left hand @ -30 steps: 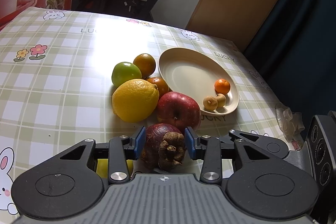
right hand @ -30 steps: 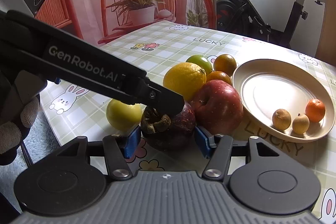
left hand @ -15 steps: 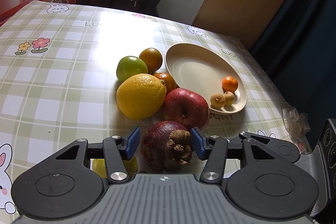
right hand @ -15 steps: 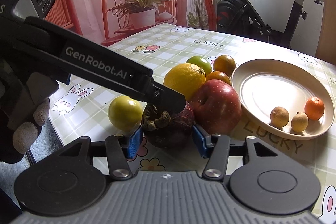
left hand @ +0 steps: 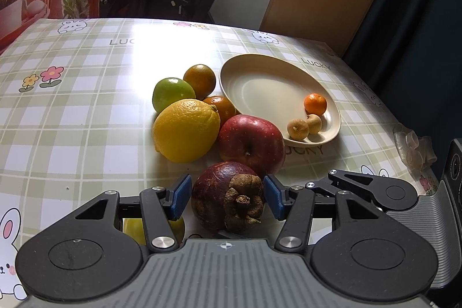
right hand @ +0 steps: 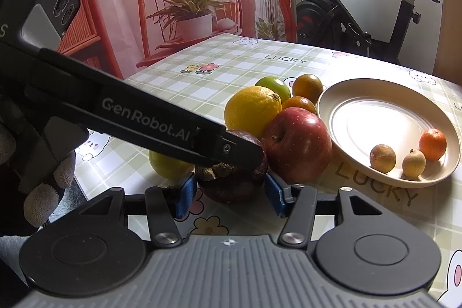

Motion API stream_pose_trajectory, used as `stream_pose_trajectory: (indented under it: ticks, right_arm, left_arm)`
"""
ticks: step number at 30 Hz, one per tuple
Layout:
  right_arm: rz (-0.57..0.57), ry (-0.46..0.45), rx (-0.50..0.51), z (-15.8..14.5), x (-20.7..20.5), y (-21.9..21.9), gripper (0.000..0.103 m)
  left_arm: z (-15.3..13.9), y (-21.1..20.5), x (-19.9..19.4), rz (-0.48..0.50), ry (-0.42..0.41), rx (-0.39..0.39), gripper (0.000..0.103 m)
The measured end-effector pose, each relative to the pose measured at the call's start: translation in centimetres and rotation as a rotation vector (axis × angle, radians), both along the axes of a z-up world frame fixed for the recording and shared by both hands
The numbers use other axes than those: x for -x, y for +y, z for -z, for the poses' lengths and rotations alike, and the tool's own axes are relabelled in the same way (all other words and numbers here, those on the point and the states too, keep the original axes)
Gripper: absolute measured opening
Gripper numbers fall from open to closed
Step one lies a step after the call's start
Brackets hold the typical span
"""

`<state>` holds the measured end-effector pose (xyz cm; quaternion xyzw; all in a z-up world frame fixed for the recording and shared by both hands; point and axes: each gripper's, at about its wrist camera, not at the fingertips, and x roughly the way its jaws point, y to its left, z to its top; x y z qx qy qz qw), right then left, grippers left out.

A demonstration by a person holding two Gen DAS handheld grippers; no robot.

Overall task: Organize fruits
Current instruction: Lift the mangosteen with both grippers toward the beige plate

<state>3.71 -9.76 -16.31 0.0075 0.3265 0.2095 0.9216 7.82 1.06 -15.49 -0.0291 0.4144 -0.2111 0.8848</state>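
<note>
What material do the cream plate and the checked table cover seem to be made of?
The cream plate looks like matte plastic or melamine: even colour, a soft dull sheen and a thick rounded rim, though glazed ceramic is possible. The checked table cover looks like glossy vinyl or oilcloth: a printed pattern with a broad window glare.

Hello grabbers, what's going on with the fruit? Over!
Left gripper open around dark purple round mangosteen, pads not touching. Right gripper open, flanking it too. Red apple right behind it.
</note>
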Motion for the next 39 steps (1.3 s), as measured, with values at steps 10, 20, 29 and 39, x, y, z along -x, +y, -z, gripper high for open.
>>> stream_pose_trajectory:
  ticks: [10, 20, 29, 39]
  right_arm:
    - [0.006, 0.029, 0.0, 0.5, -0.2, 0.2, 0.058]
    - [0.02, 0.013, -0.016, -0.4, 0.6, -0.4, 0.056]
    - [0.037, -0.06, -0.012, -2.3, 1.6, -0.7, 0.056]
    - [0.056, -0.087, -0.02, -3.2, 1.7, -1.2, 0.056]
  left_arm:
    - [-0.2, -0.4, 0.5, 0.004, -0.014, -0.025, 0.057]
    - [-1.6, -0.1, 0.5, 0.004, -0.009, 0.037, 0.057]
    - [-3.1, -0.1, 0.3, 0.009, -0.021, 0.074, 0.057]
    - [-4.5, -0.3, 0.4, 0.025, -0.061, 0.079, 0.056]
